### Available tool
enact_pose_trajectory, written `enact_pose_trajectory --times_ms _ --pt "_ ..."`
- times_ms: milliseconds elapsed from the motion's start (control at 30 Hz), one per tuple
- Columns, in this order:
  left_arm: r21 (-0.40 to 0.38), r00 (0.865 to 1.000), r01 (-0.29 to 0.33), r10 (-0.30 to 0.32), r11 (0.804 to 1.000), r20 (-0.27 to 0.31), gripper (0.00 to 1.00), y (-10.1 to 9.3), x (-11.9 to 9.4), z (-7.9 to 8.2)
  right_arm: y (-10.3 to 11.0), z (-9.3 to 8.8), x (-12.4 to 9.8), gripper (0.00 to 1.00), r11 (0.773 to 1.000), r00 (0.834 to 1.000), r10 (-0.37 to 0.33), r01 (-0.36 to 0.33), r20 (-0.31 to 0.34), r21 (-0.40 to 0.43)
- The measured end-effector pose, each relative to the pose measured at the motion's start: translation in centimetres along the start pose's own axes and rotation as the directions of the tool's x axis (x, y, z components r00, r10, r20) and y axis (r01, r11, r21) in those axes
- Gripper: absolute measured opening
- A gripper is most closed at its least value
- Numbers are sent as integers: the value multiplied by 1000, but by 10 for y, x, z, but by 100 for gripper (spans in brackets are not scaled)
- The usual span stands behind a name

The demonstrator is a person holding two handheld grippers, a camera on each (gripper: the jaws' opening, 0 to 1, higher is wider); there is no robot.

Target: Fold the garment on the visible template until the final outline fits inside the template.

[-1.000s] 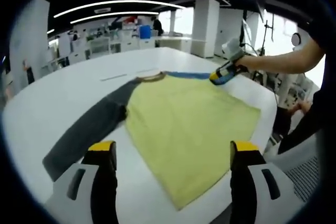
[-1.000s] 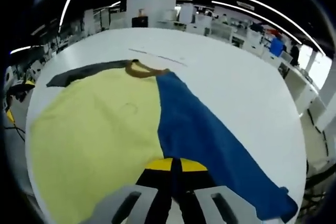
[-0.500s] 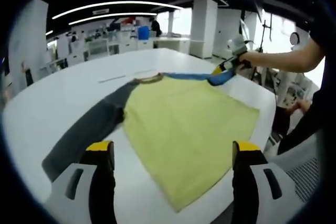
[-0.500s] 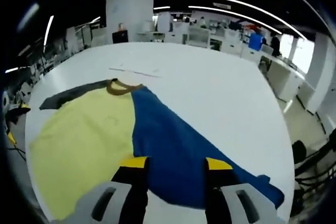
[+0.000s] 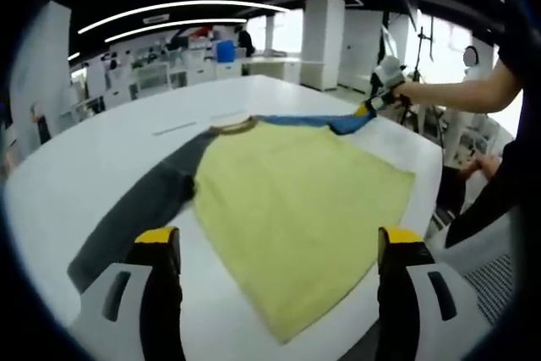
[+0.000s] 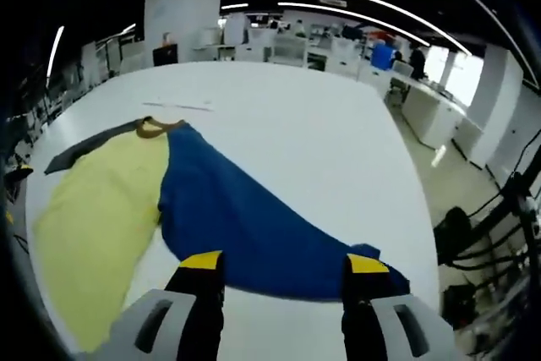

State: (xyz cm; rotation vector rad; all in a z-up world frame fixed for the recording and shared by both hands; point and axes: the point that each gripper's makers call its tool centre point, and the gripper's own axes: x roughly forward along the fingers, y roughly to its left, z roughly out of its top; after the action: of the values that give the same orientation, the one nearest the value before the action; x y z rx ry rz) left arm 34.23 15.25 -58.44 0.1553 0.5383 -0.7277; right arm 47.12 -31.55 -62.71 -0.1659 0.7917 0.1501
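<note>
While I am watching through the left gripper view, I am seeing the garment, a yellow-bodied cloth shirt (image 5: 296, 209) with one dark grey sleeve (image 5: 139, 213) and one blue sleeve (image 5: 317, 121), lying flat on the wide white round table (image 5: 84, 158). The grey sleeve is stretching away from the body toward the left of that view, and a brown collar (image 5: 237, 125) is sitting at the far end of the body. I am holding the left gripper (image 5: 275, 247) above the near hem with its yellow-tipped jaws standing wide apart and nothing between them.

In the same view the right gripper (image 5: 380, 99) is hanging at the far right edge of the table, at the tip of the blue sleeve, with a person's forearm (image 5: 456, 95) behind it.

Through the right gripper view, the blue sleeve (image 6: 245, 217) is lying spread out from the collar (image 6: 152, 128) toward the gripper (image 6: 283, 264), whose jaws are standing wide, just above the sleeve's near edge and holding nothing. A thin pale strip (image 6: 182, 106) is lying on the table beyond the collar; I cannot tell what it is.
</note>
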Motion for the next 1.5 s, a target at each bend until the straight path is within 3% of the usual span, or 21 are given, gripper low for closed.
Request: enact_pose_trajectory --times_ms 400,600,667,1033,1267,1367,1500 --pt "2 1000 -7 7 1000 -10 94 -2 2 0 -50 -29 -8 50 992 994 -108 109 -28 59" --pt "4 1000 -16 16 1000 -20 93 -3 2 -1 -68 -36 -9 41 985 990 -142 144 -29 93" --pt "8 1000 -18 18 1000 -15 92 -4 2 1 -70 -40 -9 37 978 989 -143 146 -35 147" --pt "6 1000 -18 18 1000 -23 91 -7 3 2 -84 -49 -9 21 953 981 -190 191 -27 234" --pt "6 999 -29 30 1000 -38 90 -5 1 0 -84 -45 -10 0 953 981 -191 186 0 241" --pt "6 999 -33 33 999 -38 90 -4 2 -1 -84 -39 -15 0 960 978 -208 199 29 199" --pt "4 999 -34 34 999 -38 90 -4 3 -1 -80 -38 -23 0 967 980 -199 194 14 163"
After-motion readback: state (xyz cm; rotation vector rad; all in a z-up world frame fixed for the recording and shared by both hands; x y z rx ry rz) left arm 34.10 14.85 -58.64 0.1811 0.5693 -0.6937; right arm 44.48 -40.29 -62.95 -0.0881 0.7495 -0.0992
